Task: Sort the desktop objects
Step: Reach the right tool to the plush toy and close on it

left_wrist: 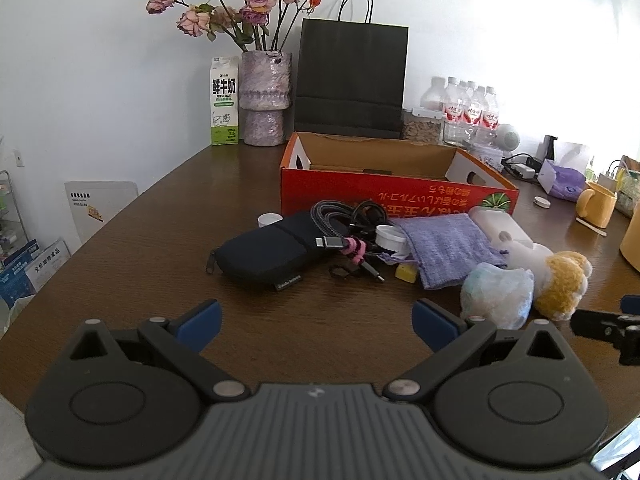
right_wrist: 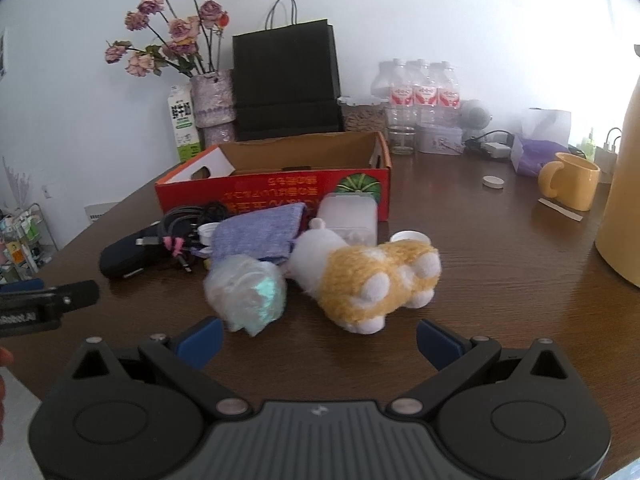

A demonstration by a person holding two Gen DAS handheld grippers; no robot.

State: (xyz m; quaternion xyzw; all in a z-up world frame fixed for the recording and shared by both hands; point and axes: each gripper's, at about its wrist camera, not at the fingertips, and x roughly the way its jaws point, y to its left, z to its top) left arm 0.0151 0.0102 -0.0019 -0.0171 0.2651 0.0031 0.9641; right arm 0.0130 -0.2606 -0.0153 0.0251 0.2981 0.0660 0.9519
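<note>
left gripper [left_wrist: 316,322]: we held it wide open, empty, short of the black pouch [left_wrist: 264,254].
right gripper [right_wrist: 318,340]: also spread, empty, facing the plush toy [right_wrist: 368,276].
clutter: heaped just before the red box [left_wrist: 384,192], likely its destination.

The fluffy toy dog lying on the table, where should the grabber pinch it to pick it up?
Probably around its orange middle. The plush dog lies on its side, paws toward the open right gripper, head tucked among the purple pouch and white case. The body is soft and narrow enough for the jaws, so come from the near, open table side, straddling its belly and back.
</note>
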